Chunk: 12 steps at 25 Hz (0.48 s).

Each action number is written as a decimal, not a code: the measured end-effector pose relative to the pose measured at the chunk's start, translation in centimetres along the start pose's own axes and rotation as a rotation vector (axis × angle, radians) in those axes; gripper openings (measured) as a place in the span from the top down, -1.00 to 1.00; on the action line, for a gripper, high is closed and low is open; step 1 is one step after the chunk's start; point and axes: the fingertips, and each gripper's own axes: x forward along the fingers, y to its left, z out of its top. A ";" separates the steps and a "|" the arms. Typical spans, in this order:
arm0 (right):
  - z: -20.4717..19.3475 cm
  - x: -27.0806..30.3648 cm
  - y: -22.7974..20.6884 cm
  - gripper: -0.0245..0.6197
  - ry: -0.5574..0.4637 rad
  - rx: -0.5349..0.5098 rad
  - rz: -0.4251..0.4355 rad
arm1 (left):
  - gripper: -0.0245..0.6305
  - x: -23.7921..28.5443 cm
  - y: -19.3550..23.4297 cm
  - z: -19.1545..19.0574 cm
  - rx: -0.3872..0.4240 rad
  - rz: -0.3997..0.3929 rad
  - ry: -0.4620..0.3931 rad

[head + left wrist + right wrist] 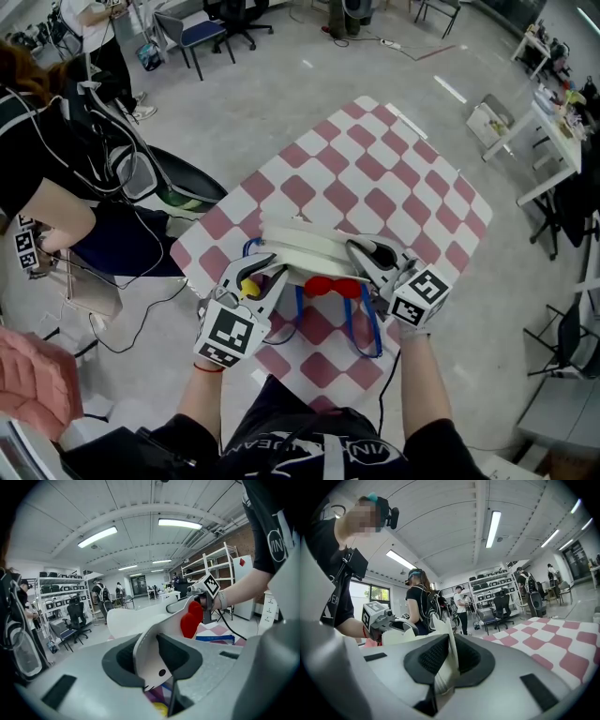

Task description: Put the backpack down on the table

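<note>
A white backpack [302, 246] with blue straps [367, 323] and a red patch [330, 286] hangs between both grippers over the near part of the pink-and-white checked table [375, 178]. My left gripper [266, 271] is shut on a white flap of the backpack [149, 660] at its left end. My right gripper [365, 256] is shut on a white edge of the backpack [443, 665] at its right end. The blue straps hang down over the table's near edge. Whether the backpack's underside touches the table is hidden.
A person [37, 159] with cables and a dark bag stands close to the table's left side. A pink cloth [33, 375] lies at the lower left. Office chairs [202, 33] stand at the back, and white tables [548, 131] at the right.
</note>
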 end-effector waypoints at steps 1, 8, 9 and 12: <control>0.0 0.0 0.0 0.84 0.005 0.001 -0.005 | 0.64 -0.1 0.1 0.1 -0.001 0.007 0.003; 0.7 -0.2 0.0 0.83 0.020 -0.043 -0.022 | 0.64 -0.6 0.3 1.1 -0.009 0.040 -0.018; 0.8 -0.2 0.1 0.83 0.021 -0.054 -0.024 | 0.64 -0.7 0.4 1.2 -0.008 0.044 -0.022; 1.4 -0.3 0.2 0.82 0.024 -0.092 -0.044 | 0.64 -0.9 0.4 1.5 0.002 0.054 -0.032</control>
